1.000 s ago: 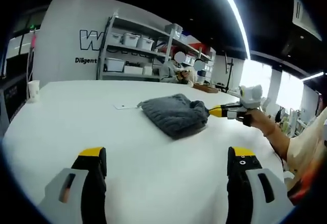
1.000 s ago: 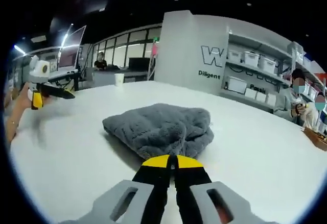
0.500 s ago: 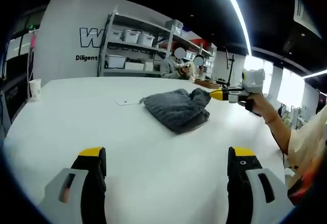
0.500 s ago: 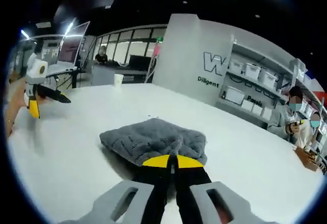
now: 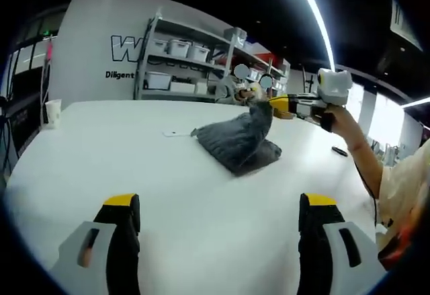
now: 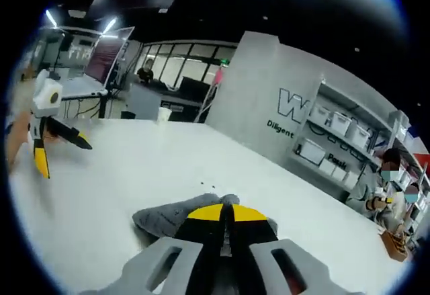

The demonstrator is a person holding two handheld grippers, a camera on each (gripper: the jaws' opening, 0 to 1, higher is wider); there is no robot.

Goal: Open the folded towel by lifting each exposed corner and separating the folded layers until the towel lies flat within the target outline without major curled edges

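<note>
A folded grey towel (image 5: pixel 236 142) lies on the white table (image 5: pixel 101 160), with one corner pulled up into a peak. My right gripper (image 5: pixel 277 103), held by a person's hand, is shut on that raised corner. In the right gripper view the towel (image 6: pixel 164 216) sits just below the shut yellow-tipped jaws of the right gripper (image 6: pixel 227 216). My left gripper (image 5: pixel 218 207) hovers over the near table, jaws wide open, nothing between them. It also appears as the left gripper (image 6: pixel 59 142), open, at the far left of the right gripper view.
A white cup (image 5: pixel 52 112) stands near the table's far left edge. A small white card (image 5: pixel 173 133) lies beside the towel. Shelves with white bins (image 5: pixel 176 66) line the back wall, with seated people nearby. A dark small object (image 5: pixel 338 151) lies at the table's right.
My right gripper has risen with the towel's corner, pulling the layer up into a peak. The left gripper has stayed open and still.
</note>
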